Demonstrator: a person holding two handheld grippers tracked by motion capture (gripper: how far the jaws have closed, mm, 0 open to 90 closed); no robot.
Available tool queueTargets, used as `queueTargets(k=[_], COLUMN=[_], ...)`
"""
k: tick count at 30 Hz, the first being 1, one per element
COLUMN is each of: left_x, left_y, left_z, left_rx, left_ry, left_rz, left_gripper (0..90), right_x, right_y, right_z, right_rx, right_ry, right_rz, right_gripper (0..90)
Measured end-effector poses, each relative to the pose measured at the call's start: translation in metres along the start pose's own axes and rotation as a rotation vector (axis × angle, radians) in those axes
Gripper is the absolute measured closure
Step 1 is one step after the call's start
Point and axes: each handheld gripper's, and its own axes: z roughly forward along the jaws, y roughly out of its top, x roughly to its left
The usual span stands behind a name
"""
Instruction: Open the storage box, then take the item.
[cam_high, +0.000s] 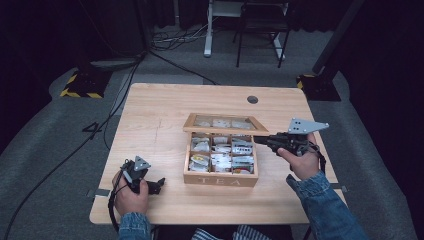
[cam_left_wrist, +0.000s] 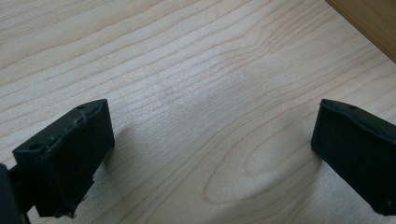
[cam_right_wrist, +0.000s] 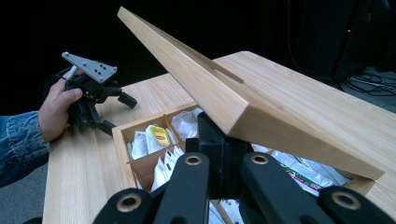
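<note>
Right tongs (cam_high: 260, 140) closed under tea box lid (cam_right_wrist: 205, 88), left tongs (cam_left_wrist: 210, 154) wide open, empty.

floor: grey carpet (cam_high: 45, 150) | table (cam_high: 150, 107): light wood | backdrop: dark | cables (cam_high: 175, 37)

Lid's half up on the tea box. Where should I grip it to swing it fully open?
Grip the lid by its free front edge, coming from the right end, where the right gripper is already shut. That raised edge overhangs the tea bags, leaving space underneath.
</note>
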Motion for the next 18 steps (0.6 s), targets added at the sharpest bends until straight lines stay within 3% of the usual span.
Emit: queueTargets(k=[18], left_x=[0.0004], left_y=[0.0012], left_z=[0.0012], left_rx=[-0.003], left_ry=[-0.002], left_rz=[0.004], left_gripper=[0.0], right_x=[-0.0001], right_y=[0.0001], right_z=[0.0013], right_rx=[-0.005], right_ry=[0.002], right_rz=[-0.002], right_gripper=[90.0])
